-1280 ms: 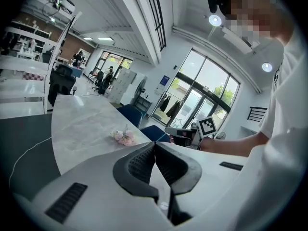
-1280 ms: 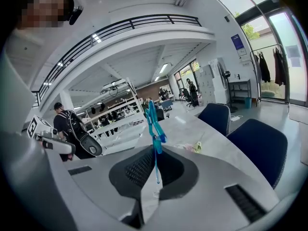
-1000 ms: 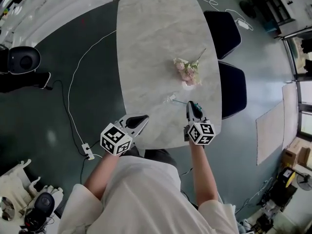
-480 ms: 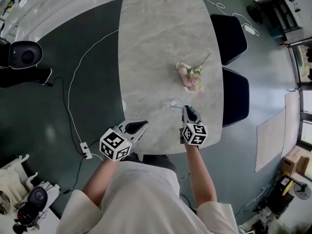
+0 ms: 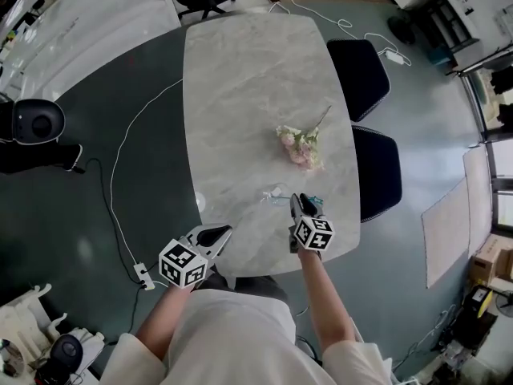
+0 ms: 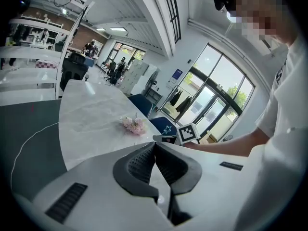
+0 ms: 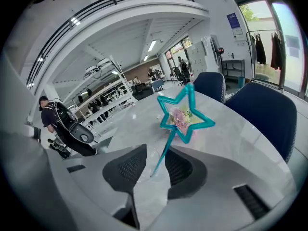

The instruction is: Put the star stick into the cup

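The teal star stick [image 7: 185, 112] stands up between the jaws of my right gripper [image 7: 153, 166]; its thin stem runs down into the gap, where the clear cup [image 7: 146, 171] shows on the table. The jaws have just been opening and the pads stand apart from the stem. In the head view my right gripper [image 5: 296, 202] is low over the table's near right part, with the clear cup [image 5: 274, 192] just to its left. My left gripper [image 5: 216, 235] hovers at the near edge, jaws shut and empty, seen too in the left gripper view [image 6: 154, 150].
A pink flower bunch [image 5: 298, 144] lies on the marble table [image 5: 240, 87] beyond the cup. Two dark blue chairs [image 5: 377, 171] stand along the table's right side. A white cable [image 5: 120, 159] runs over the floor to the left.
My right gripper has sunk toward the table with the star stick, and its jaws have gone from shut on the stem to apart. The left gripper has barely moved.
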A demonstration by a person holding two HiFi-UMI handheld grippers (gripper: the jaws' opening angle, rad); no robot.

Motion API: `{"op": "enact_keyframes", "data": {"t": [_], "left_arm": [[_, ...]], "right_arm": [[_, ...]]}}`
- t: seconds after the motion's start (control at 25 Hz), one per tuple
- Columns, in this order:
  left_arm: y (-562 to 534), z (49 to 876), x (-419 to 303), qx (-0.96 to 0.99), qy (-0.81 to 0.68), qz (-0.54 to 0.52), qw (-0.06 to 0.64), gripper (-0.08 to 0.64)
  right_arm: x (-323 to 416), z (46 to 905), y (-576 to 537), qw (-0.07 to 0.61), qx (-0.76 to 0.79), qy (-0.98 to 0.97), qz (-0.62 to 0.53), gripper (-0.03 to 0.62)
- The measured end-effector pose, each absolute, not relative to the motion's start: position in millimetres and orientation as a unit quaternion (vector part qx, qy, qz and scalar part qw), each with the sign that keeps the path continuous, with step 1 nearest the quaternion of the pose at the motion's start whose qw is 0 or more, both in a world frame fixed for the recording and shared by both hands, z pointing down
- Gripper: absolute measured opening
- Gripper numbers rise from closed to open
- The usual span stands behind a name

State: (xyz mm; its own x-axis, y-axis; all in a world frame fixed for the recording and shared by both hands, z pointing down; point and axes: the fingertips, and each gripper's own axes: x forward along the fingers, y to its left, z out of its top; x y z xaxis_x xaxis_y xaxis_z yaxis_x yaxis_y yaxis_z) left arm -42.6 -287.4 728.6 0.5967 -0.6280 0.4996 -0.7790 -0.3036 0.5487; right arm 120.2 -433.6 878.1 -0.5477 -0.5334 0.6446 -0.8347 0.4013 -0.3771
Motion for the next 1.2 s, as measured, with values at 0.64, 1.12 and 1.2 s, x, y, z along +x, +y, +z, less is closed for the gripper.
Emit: {"op": "enact_keyframes", "data": {"t": [0.64,1.12,1.2], "left_arm": [[-276,723,-56,0.815,-0.405,0.116,0.399,0.021],[-261,699,-54,0.849,-0.351,0.13,0.373,0.021],[-256,692,-55,0.856,-0.341,0.13,0.367,0.021]], "right_arm": [[135,867,-408,0.214,0.459,-0.782,0.364,0.195],[122,780,-352,0.175,0.496,-0.786,0.326,0.136],[120,762,-341,0.168,0.502,-0.787,0.316,0.122]]}}
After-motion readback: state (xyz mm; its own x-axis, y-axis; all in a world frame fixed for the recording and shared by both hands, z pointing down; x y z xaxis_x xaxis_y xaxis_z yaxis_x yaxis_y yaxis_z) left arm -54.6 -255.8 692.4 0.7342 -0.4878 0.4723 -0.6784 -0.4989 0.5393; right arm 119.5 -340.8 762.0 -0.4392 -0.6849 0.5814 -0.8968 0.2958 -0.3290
